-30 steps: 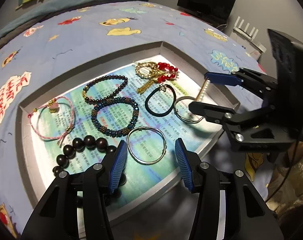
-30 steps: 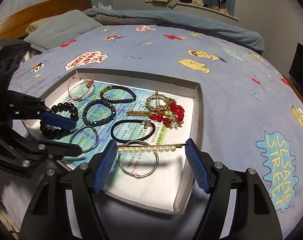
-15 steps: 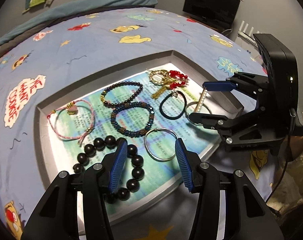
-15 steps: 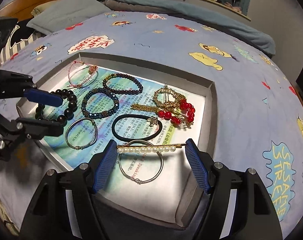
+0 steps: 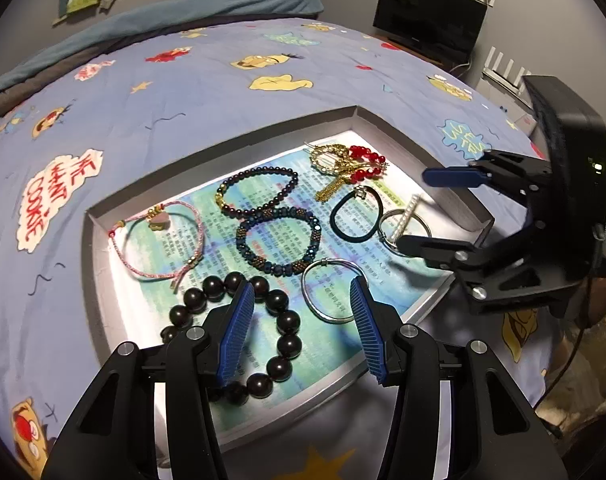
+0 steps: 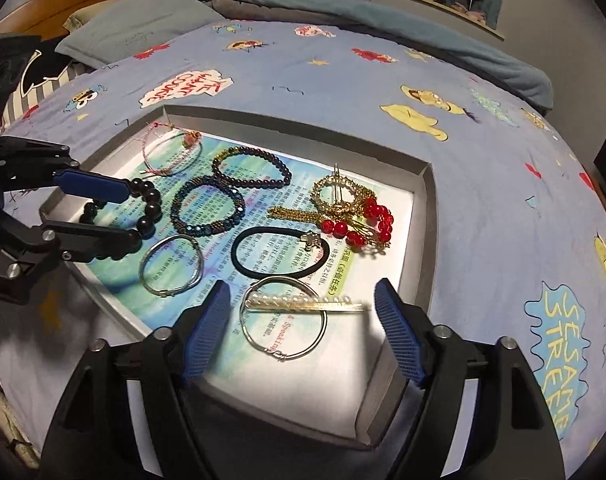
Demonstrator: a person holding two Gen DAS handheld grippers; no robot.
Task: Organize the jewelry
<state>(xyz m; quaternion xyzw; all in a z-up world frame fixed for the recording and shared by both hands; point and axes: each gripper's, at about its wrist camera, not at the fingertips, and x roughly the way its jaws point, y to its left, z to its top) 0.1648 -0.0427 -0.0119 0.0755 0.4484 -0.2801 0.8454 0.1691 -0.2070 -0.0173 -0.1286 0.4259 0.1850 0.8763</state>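
A shallow grey tray (image 5: 387, 124) (image 6: 427, 216) on the bed holds several pieces of jewelry. My right gripper (image 6: 303, 328) is open; a pearl hairpin (image 6: 299, 304) lies blurred between its fingers, over a silver bangle (image 6: 283, 320), no longer touching either pad. The hairpin shows in the left wrist view (image 5: 407, 218) beside the right gripper (image 5: 427, 212). My left gripper (image 5: 303, 328) is open and empty above the big black bead bracelet (image 5: 279, 344) and another silver bangle (image 5: 331, 292).
In the tray: black hair tie (image 6: 279, 256), gold-and-red bead piece (image 6: 351, 208), two dark bead bracelets (image 6: 207, 208), pink cord bracelet (image 6: 171, 152). Blue cartoon bedsheet (image 6: 503, 160) all around. A pillow (image 6: 143, 28) and a monitor (image 5: 427, 16) lie beyond.
The right gripper opened wider and let go of the pearl hairpin, which dropped onto the silver bangle. Both grippers pulled back slightly from the tray.
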